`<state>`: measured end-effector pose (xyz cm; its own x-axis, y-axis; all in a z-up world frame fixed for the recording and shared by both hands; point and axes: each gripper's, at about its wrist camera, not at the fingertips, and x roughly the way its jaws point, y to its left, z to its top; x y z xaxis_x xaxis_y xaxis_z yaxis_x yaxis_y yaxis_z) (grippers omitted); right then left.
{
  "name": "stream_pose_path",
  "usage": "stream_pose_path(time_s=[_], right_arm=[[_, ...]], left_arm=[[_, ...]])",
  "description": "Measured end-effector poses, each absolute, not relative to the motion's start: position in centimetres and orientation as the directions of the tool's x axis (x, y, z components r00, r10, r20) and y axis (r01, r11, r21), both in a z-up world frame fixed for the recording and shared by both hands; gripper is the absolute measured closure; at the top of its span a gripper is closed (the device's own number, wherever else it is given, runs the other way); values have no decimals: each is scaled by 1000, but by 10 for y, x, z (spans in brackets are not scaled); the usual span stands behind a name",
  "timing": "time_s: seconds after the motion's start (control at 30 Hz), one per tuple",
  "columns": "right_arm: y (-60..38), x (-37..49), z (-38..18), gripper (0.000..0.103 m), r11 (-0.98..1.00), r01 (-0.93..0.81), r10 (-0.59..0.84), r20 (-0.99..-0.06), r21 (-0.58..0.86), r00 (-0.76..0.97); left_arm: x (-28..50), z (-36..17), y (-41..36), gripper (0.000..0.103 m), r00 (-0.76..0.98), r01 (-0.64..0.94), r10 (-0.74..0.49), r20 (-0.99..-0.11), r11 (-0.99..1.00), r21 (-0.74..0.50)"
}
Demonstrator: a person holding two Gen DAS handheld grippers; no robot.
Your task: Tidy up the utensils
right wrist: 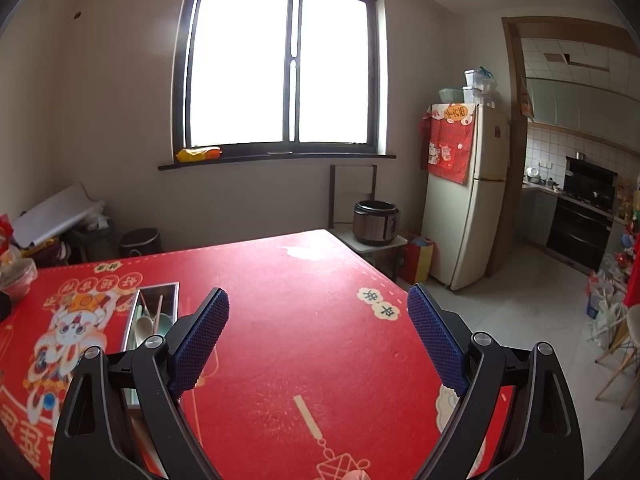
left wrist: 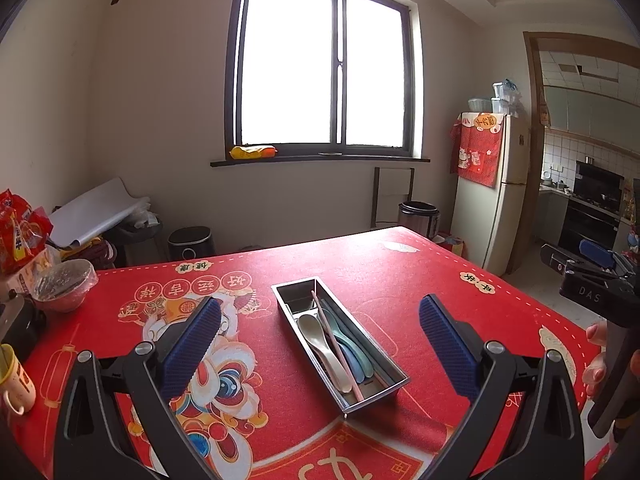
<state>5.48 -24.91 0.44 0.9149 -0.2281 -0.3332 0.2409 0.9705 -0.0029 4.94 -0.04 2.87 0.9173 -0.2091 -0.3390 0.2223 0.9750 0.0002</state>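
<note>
Metal tray (left wrist: pixel 370 350) mid-table on red tablecloth (left wrist: pixel 400 272), holding spoons (left wrist: pixel 320 340) and pink chopsticks (left wrist: pixel 336 344). Left gripper (left wrist: pixel 320 344) spread wide above it, holding nothing; right gripper (right wrist: pixel 318 340) also wide, nothing held, tray to its left

**Daylight from one blown-out window**

The window (left wrist: pixel 326 68) is the light source, its panes washed to pure white in both wrist views. The walls beside it sit in soft grey, and the corners darken to a black vignette. Straight lines bow hard toward the edges, the door frame (right wrist: pixel 510 140) curving visibly. The red tablecloth (left wrist: pixel 400 276) is evenly lit, with only faint, soft shadows. The metal tray (left wrist: pixel 394 370) catches dull reflections. Focus is sharp at centre and softer at the rim.
</note>
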Motion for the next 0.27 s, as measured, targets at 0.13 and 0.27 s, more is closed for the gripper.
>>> stream_pose_path(time_s=[0.13,0.27], right_arm=[[-248,56,5,15,971,240,-228,-333,-4,915],[-248,57,6,15,971,238,-225,-331,-3,916]], left_arm=[[49,29,-2,6,917,221,-207,-341,975,3],[50,29,-2,6,915,221,-206,-347,975,3]])
